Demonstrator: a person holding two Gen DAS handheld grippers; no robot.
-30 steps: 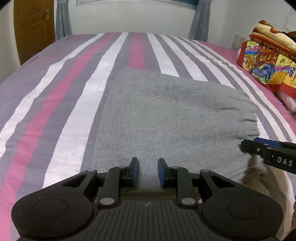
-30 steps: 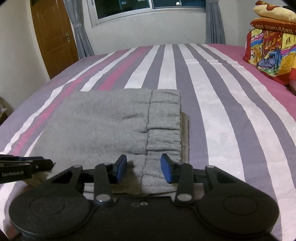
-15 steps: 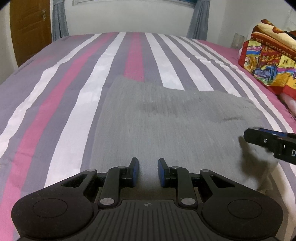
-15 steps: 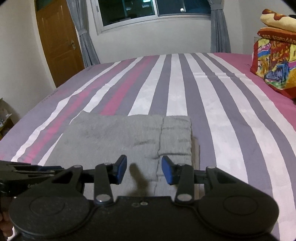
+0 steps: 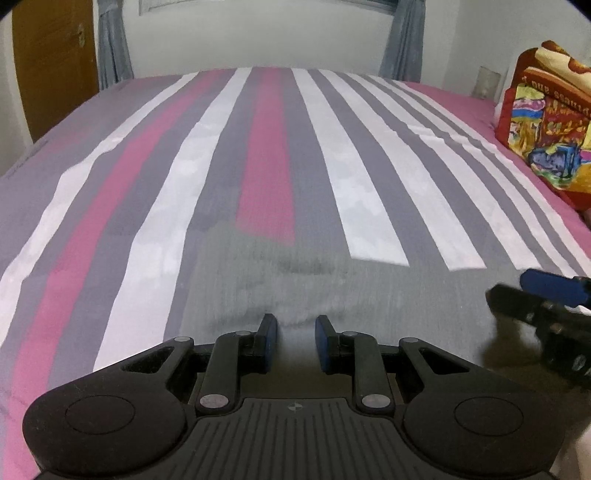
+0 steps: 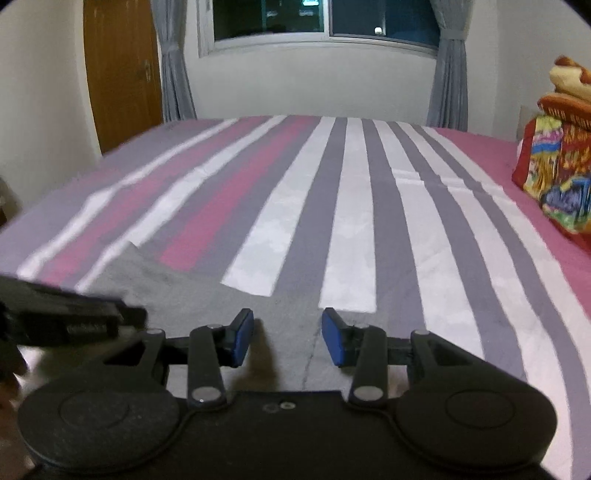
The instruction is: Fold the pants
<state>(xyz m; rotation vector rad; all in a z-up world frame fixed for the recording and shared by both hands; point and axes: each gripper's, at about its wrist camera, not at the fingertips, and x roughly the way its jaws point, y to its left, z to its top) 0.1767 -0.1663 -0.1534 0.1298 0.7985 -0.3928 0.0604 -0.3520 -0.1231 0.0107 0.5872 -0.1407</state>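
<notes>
The grey pants (image 5: 369, 295) lie folded on the striped bed (image 5: 266, 147), close below both grippers. My left gripper (image 5: 294, 330) is open and empty above the near edge of the pants. My right gripper (image 6: 287, 334) is open and empty above the pants (image 6: 207, 295) too. The right gripper shows at the right edge of the left wrist view (image 5: 532, 299). The left gripper shows at the left edge of the right wrist view (image 6: 74, 317). Only the far part of the pants is visible; the near part is hidden under the grippers.
A stack of colourful folded blankets (image 5: 546, 125) sits at the bed's right side, also in the right wrist view (image 6: 557, 162). A wooden door (image 6: 118, 77) and a curtained window (image 6: 314, 22) stand beyond the bed.
Both grippers have drawn back and risen from the folded pants, so less of the pants shows. Both stay open and empty.
</notes>
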